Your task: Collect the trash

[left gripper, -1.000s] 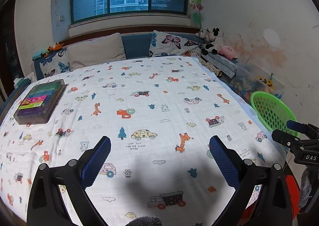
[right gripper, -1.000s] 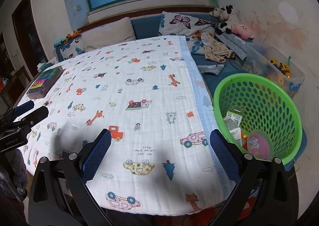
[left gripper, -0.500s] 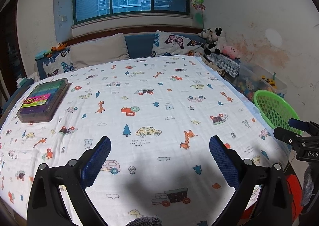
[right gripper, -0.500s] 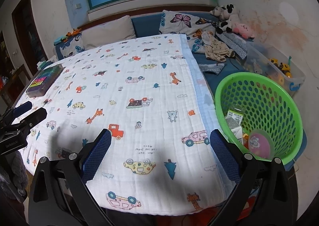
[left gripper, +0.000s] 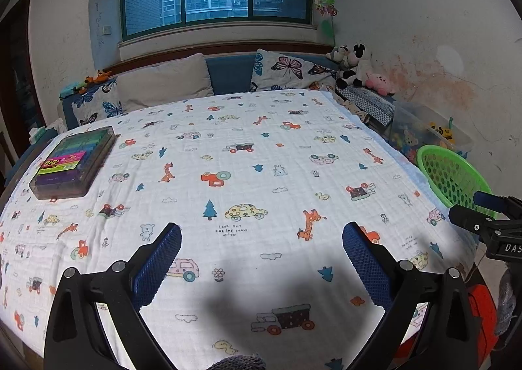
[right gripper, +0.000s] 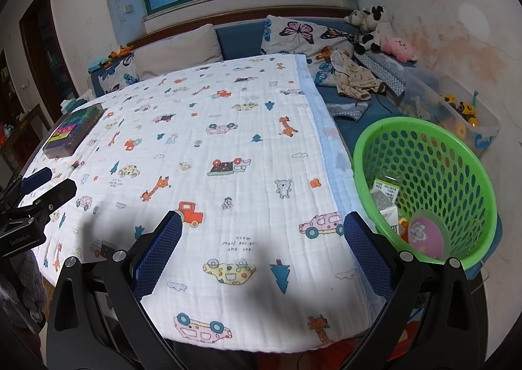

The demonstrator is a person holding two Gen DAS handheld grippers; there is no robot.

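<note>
A green perforated basket (right gripper: 456, 154) stands at the bed's right edge; inside lie small cartons (right gripper: 385, 190) and a round pink lid (right gripper: 425, 234). It also shows in the left wrist view (left gripper: 452, 174). My left gripper (left gripper: 261, 239) is open and empty above the near part of the patterned sheet (left gripper: 244, 174). My right gripper (right gripper: 262, 229) is open and empty over the sheet's near right corner, just left of the basket. Each gripper shows at the edge of the other's view.
A dark box with colourful contents (left gripper: 75, 161) lies at the sheet's left side. Pillows (left gripper: 163, 83), plush toys (left gripper: 355, 66) and folded cloth line the head and right side. A clear bin of toys (right gripper: 456, 109) stands behind the basket.
Both grippers have drawn back and risen slightly, so more of the bed shows. Both stay open and empty.
</note>
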